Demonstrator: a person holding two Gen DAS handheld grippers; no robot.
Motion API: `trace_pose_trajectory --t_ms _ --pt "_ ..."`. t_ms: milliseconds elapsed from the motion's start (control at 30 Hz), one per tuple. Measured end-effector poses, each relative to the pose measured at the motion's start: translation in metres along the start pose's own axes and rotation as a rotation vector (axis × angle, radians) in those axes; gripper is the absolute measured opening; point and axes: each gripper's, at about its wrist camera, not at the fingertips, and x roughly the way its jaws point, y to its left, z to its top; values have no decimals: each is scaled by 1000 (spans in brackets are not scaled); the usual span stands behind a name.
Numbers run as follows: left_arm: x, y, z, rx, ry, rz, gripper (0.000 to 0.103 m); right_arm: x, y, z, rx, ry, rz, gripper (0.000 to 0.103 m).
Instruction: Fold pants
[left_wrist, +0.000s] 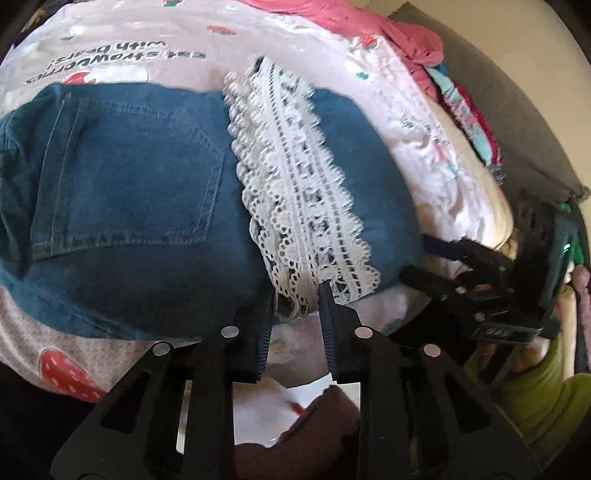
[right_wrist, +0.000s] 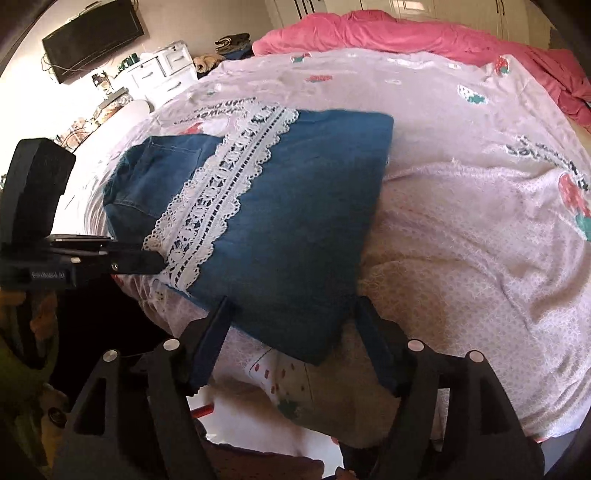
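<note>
Blue denim pants (left_wrist: 147, 192) with a white lace band (left_wrist: 295, 177) lie folded into a compact stack on the pink strawberry bedspread (left_wrist: 424, 155). My left gripper (left_wrist: 295, 295) is open, its fingers straddling the near edge of the pants at the lace end. My right gripper (right_wrist: 291, 306) is open at the near edge of the same folded pants (right_wrist: 295, 221), one finger on each side of the corner. The lace band (right_wrist: 221, 188) runs diagonally across them. Each gripper shows in the other's view: the right one (left_wrist: 439, 266) and the left one (right_wrist: 147, 260).
A pink duvet (right_wrist: 406, 33) is bunched at the far end of the bed. Colourful clothes (left_wrist: 461, 99) are piled along the bed's right edge. White drawers (right_wrist: 162, 70) and a wall TV (right_wrist: 92, 37) stand beyond the bed on the left.
</note>
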Motion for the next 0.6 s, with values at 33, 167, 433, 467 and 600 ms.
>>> trace_pose_trajectory --t_ms 33,167,433,467,600 --pt "4 3 0 -12 7 -2 19 1 1 0 -4 2 -5 68" --pt "4 6 0 -8 8 -8 19 2 1 -1 -13 7 -14 69" --pt "-16 6 -1 12 -33 7 37 -15 1 4 6 -57 -32 75" --pt "-20 7 -1 14 -42 15 38 -16 1 5 8 -61 -39 75" --pt "-31 14 0 19 -70 58 45 -16 -1 7 20 -62 -65 76"
